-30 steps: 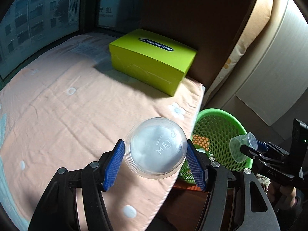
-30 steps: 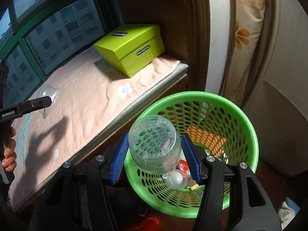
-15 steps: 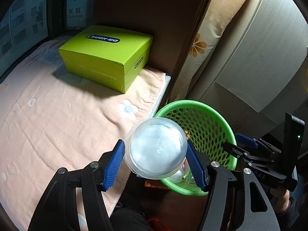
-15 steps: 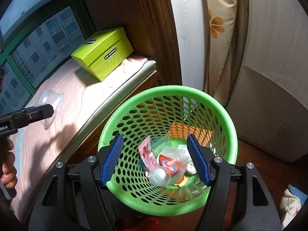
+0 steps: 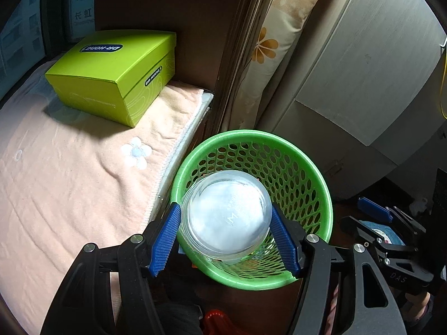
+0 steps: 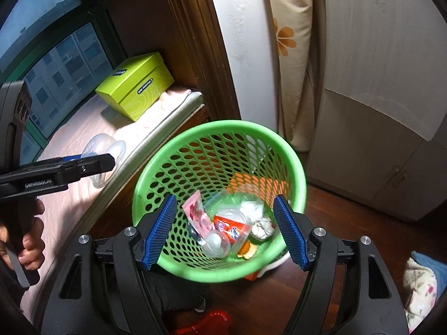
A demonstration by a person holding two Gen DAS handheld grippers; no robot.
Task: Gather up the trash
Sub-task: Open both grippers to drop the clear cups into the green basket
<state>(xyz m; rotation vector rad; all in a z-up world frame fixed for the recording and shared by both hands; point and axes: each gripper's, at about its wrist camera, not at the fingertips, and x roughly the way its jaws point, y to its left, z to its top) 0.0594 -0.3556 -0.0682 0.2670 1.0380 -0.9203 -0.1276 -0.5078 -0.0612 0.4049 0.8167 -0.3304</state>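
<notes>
Left gripper (image 5: 226, 236) clamps clear domed plastic cup (image 5: 226, 214) between jaws above round green perforated plastic basket (image 5: 321, 195), right gripper (image 6: 225, 233) jaws opening, empty, basket below; risk: cup released off-centre clips rim, bounces onto floor.

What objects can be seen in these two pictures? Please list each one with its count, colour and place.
clear plastic cup: 1, transparent, between the left gripper's pads, over the basket
basket: 1, green, on the floor beside the mat's edge
trash: several pieces, pink, red, white, clear, at the basket's bottom
box: 1, lime green, at the mat's far end
mat: 1, peach with white flowers, by the window
curtain: 1, cream with orange flowers, behind the basket
left gripper: 1, black with blue pads, holding the cup
right gripper: 1, black with blue pads, jaws opening, nothing between them, above the basket
hand: 1, gripping the left gripper's handle
</notes>
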